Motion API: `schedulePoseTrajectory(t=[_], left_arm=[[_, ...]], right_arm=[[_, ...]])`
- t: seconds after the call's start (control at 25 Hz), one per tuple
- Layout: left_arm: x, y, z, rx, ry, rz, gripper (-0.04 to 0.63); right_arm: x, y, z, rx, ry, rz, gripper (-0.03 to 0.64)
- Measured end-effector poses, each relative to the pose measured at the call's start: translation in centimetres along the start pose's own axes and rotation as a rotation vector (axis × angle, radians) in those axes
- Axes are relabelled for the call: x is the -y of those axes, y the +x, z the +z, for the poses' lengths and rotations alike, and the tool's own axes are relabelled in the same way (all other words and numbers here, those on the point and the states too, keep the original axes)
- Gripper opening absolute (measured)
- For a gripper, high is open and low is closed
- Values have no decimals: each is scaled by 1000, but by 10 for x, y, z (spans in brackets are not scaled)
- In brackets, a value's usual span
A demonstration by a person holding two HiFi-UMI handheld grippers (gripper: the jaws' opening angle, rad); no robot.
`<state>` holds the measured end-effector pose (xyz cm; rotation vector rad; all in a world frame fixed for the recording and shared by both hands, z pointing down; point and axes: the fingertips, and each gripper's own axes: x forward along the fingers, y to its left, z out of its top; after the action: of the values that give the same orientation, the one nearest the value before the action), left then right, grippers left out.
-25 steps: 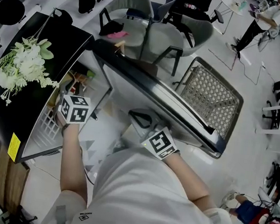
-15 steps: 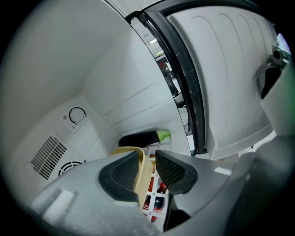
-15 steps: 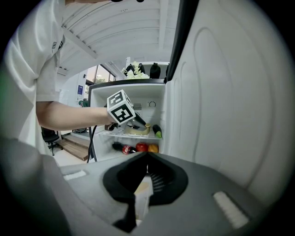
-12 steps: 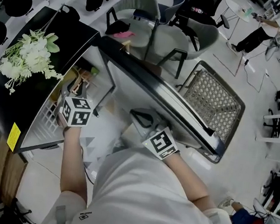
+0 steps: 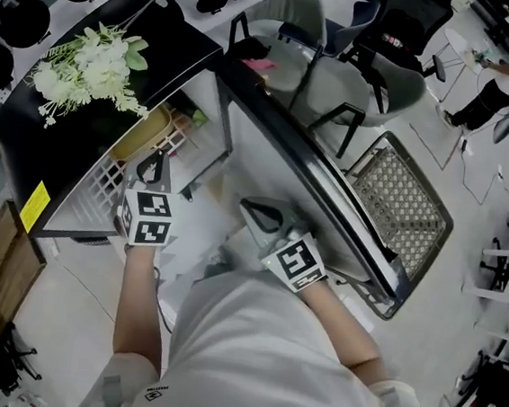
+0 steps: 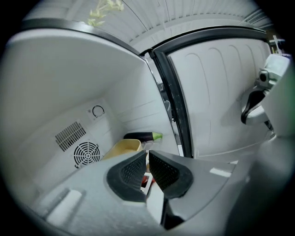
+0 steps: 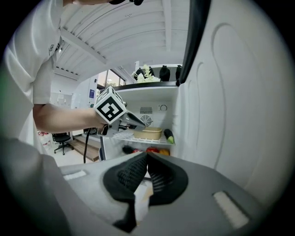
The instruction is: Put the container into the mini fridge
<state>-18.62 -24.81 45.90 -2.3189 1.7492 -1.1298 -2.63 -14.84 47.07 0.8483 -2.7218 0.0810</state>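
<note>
Already the pale yellow, shallow rectangular plastic container (image 7: pixel 150 133) sits inside the black mini fridge (image 5: pixel 52 150), flat on the white wire shelf (image 7: pixel 123 137), and neither claw touches it. In the right gripper view it shows at the frame's centre as a low box with rounded corners and a slight lip round its top. Whether that top is a lid I cannot tell. A dark purple eggplant with a green stem end (image 7: pixel 169 136) lies just right of it on the same shelf, and red and orange rounded items (image 7: pixel 152 150) sit on the level below. From the head view the container (image 5: pixel 144 132) is a yellow patch in the upper left, under the fridge's black top, where a bunch of white artificial flowers (image 5: pixel 88 68) lies. The left gripper (image 5: pixel 156 162) hangs at the shelf's front edge. In its own view its jaws have just been closing and now stand narrow, a thin slit with nothing between them. Just beyond them are the container (image 6: pixel 122 148) and the eggplant (image 6: pixel 140 136). The right gripper (image 5: pixel 252 209) hovers lower centre beside the open black-edged fridge door (image 5: pixel 312 168), its jaws (image 7: pixel 147 156) pressed together and empty.
</note>
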Motion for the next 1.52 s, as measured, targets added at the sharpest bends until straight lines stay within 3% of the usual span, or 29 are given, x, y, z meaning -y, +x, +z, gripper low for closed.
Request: schedulePoseTrajectory(t=[0.6, 1.32, 1.52], left_arm=[[45, -80, -47, 36, -172, -2, 9], [40, -175, -93, 149, -438, 158, 8], [37, -191, -102, 173, -462, 172, 9]], right_arm=[[-51, 24, 20, 44, -45, 221, 4], [-102, 35, 37, 58, -68, 410, 4], [-111, 36, 33, 38, -59, 439, 5]])
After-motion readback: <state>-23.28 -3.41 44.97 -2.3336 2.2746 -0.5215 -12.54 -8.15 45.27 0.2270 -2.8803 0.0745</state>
